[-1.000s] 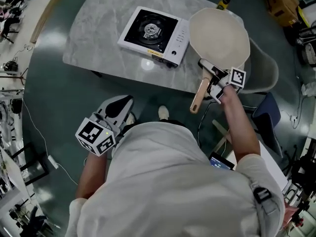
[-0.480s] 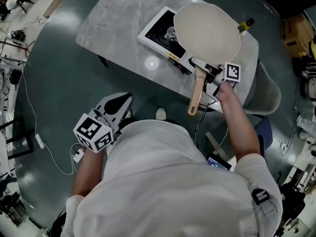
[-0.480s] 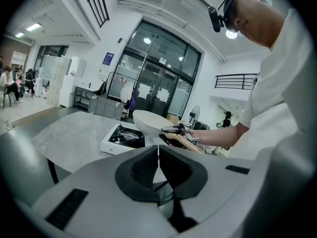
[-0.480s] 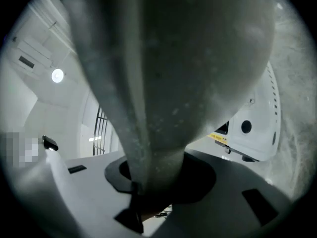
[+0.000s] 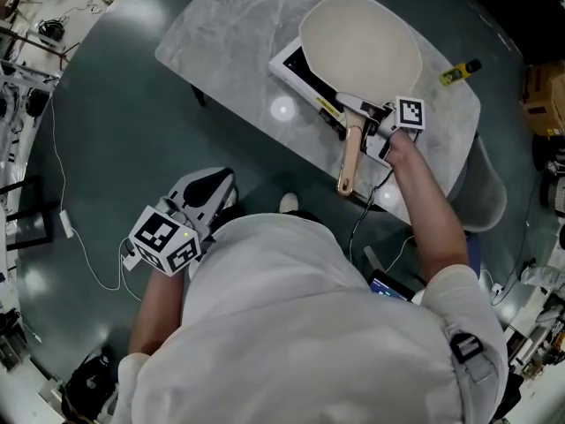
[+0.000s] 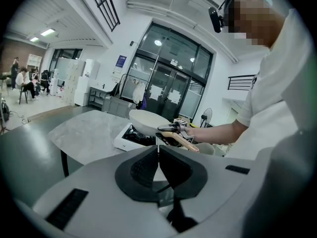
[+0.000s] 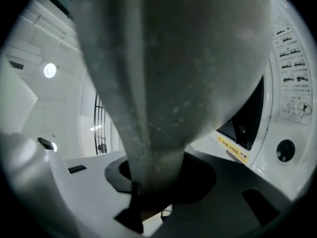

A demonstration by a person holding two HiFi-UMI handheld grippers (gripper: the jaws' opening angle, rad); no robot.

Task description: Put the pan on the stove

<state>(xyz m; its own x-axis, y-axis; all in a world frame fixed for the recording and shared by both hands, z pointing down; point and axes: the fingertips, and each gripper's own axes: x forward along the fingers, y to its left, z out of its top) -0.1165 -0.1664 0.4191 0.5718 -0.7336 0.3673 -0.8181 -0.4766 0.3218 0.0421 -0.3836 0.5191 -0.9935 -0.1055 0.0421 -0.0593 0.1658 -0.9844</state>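
Note:
The cream pan hangs over the white portable stove on the marble table and hides most of the burner. Whether it rests on the stove I cannot tell. My right gripper is shut on the pan's handle where it meets the bowl; the wooden grip sticks out towards me. In the right gripper view the pan's grey underside fills the frame, with the stove's front panel beside it. My left gripper hangs low beside my body, shut and empty, its pads together.
A small yellow object lies near the table's far right edge. A grey chair stands right of the table. Cables trail on the floor at the left. People sit far off in the room.
The pan has travelled left from beside the stove to above it, carried by my right gripper. My left gripper has stayed by my side.

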